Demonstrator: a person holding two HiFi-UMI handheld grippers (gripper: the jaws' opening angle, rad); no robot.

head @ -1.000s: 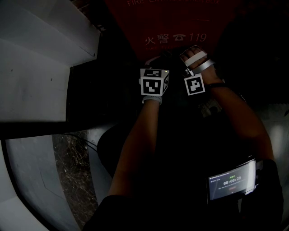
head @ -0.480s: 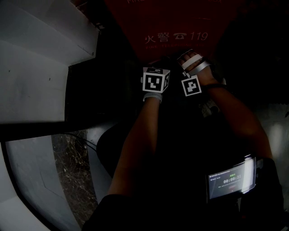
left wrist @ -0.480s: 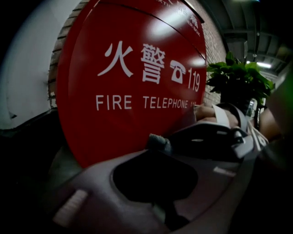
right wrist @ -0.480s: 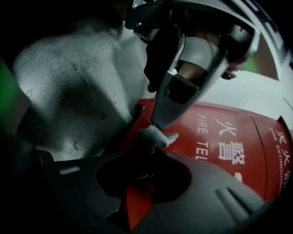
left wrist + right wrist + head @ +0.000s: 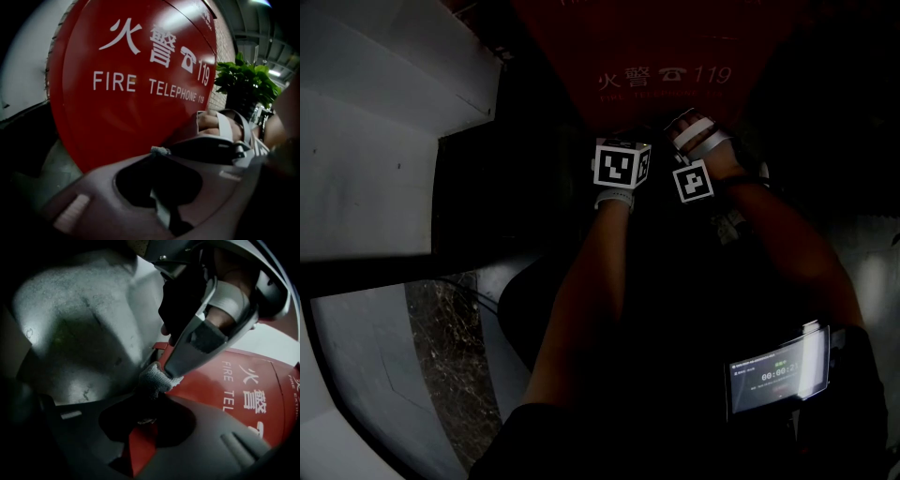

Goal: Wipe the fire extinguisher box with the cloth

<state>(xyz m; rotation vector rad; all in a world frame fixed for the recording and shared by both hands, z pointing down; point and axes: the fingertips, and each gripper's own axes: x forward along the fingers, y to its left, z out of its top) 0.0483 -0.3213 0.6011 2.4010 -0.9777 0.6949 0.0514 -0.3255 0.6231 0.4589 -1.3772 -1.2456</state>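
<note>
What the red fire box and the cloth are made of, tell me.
Fire extinguisher box: probably painted sheet metal, glossy red; light glints on it and the white lettering is crisp, though plastic is possible. Cloth: grey knitted or woven fabric, matte; its visible tuft shows a nubby weave.

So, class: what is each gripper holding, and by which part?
The left gripper and right gripper each pinch a small tuft of the grey cloth at their tips.
</note>
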